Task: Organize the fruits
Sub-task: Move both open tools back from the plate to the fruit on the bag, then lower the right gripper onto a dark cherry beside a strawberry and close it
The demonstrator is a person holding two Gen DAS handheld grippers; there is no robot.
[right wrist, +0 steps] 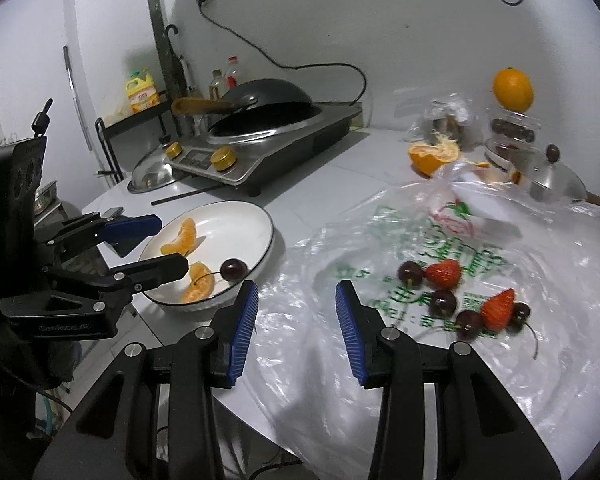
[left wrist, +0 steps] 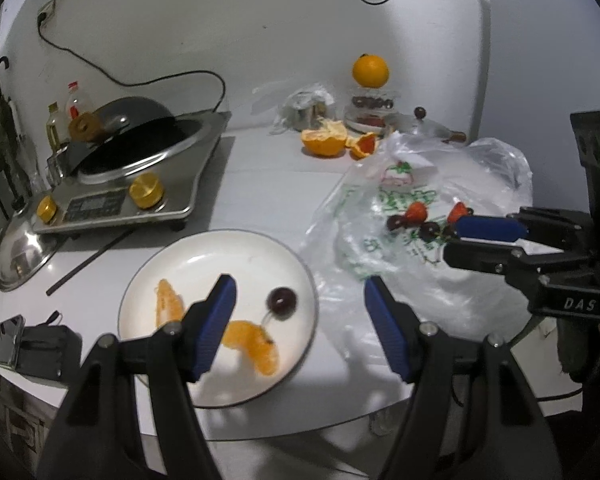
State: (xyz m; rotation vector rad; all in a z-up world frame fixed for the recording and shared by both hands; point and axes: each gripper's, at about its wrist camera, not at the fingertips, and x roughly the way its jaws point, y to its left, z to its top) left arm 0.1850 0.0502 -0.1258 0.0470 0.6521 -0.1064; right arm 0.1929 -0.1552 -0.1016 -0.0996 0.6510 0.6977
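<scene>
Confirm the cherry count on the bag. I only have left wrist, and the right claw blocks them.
Observer: Four cherries on the plastic bag.
Operator: Any crowded together?
Observer: Yes. The nearer strawberry sits between two cherries and looks to be touching both.
Operator: Right claw holding anything?
Observer: No. The right claw is open and empty, over bare bag short of the fruit.

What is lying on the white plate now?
On the plate: two orange segments and one cherry. The left tongs cover part of it.
</scene>
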